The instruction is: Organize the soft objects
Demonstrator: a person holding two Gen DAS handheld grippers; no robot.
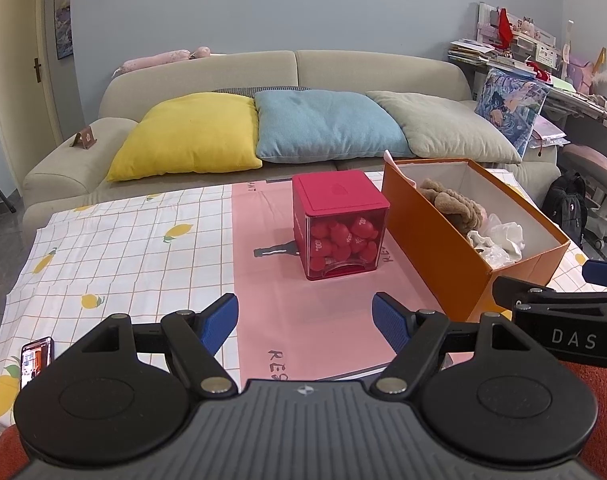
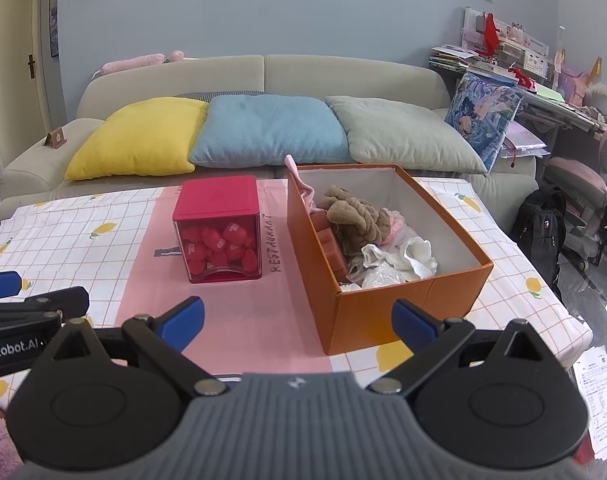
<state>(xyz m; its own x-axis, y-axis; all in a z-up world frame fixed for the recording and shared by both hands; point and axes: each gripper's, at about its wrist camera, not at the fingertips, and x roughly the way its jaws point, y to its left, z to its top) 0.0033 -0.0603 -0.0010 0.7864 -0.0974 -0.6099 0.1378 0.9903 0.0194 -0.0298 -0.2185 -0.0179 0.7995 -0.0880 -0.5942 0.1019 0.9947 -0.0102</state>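
An open orange box [image 2: 367, 320] [image 1: 431, 248] stands on the table's right half. Inside lie a brown plush toy [image 2: 355, 216] [image 1: 451, 202], white cloth [image 2: 407, 254] [image 1: 503, 234], crinkled plastic and a pink fabric piece [image 2: 301, 188] draped over the far left wall. A red cube container [image 2: 217, 228] [image 1: 339, 224] holding red soft pieces sits left of the box. My left gripper [image 1: 305, 320] hovers open near the table's front edge, facing the cube. Open as well, my right gripper [image 2: 299, 320] sits low in front of the box's near corner. Neither holds anything.
A lemon-print cloth [image 1: 115, 248] with a pink mat [image 2: 227, 304] covers the table. A phone [image 1: 35, 360] lies at the front left. Behind is a sofa with yellow [image 1: 187, 136], blue [image 1: 327, 126] and grey [image 1: 443, 128] cushions. Papers [image 2: 599, 392] lie on the floor at right.
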